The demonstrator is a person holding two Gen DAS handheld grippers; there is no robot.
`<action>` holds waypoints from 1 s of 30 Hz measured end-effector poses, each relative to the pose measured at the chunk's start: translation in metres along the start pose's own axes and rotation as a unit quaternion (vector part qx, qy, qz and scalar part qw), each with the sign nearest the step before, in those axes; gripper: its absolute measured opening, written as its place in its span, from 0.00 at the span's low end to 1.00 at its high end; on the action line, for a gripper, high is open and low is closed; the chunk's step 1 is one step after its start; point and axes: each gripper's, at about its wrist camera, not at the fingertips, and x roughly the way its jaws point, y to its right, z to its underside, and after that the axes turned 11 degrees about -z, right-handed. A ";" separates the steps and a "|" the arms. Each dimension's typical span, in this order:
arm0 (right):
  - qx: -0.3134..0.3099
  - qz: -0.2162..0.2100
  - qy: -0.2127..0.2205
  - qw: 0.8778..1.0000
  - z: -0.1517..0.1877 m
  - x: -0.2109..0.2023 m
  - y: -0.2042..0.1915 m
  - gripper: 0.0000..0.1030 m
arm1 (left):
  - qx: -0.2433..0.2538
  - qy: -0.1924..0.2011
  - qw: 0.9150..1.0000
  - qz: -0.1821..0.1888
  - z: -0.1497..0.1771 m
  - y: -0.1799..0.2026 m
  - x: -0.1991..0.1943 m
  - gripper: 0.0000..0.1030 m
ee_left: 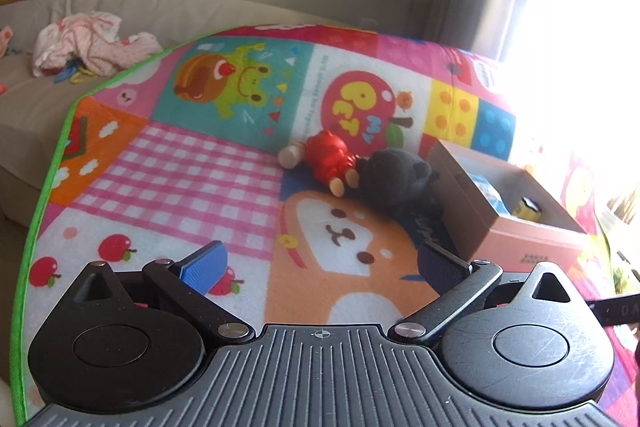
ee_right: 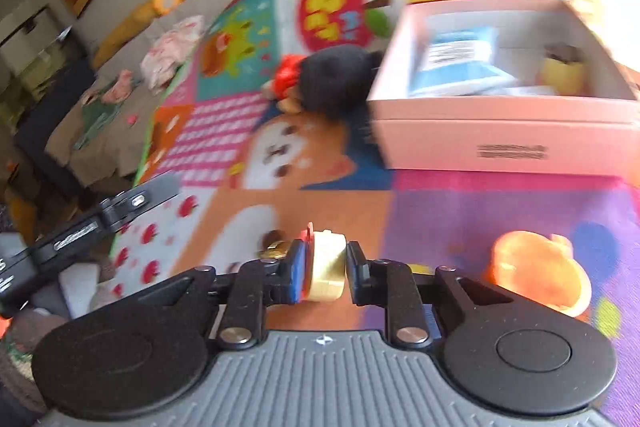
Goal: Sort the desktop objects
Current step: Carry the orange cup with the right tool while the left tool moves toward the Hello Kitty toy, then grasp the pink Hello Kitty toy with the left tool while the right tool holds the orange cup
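**Right gripper has a small yellow toy, box dead ahead**

Right gripper (ee_right: 323, 269) is closed narrow on a small yellow toy (ee_right: 327, 267), blue pad on one flank, black pad on the other, carried above the play mat (ee_right: 460, 219) with the open box (ee_right: 504, 131) straight in front. The toy looks like hard plastic, light and stiff, probably a little slick, so the pinch across its flat sides is the right hold; a red bit sticks up at its top and is best left alone.

Left gripper (ee_left: 322, 263) hangs wide open over the mat, holding nothing. Ahead of it, near the mat's middle and against the box's side, lie a red doll (ee_left: 326, 157) and a black plush toy (ee_left: 390, 181), touching each other. The plush should squash under the fingers, so grab its body; the doll seems firm and is better taken across its red trunk.

Only the right view shows the held toy, an orange toy (ee_right: 536, 275) on the purple patch of the mat, and the box's contents square on: a blue packet (ee_right: 460, 61) and a yellow cup (ee_right: 562, 75). Motion blur smears it, though. The left view is sharper, and separates the doll from the plush.
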 end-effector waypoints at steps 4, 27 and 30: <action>-0.015 0.059 0.031 0.998 0.011 -0.024 0.015 0.31 | 0.049 -0.017 0.998 0.029 0.010 0.023 0.000 1.00; -0.014 0.218 0.074 0.973 0.057 -0.053 0.077 1.00 | 0.155 -0.148 0.945 0.248 0.042 0.111 0.027 1.00; -0.022 0.227 0.065 0.971 0.057 -0.049 0.074 1.00 | 0.159 -0.140 0.947 0.240 0.036 0.110 0.037 1.00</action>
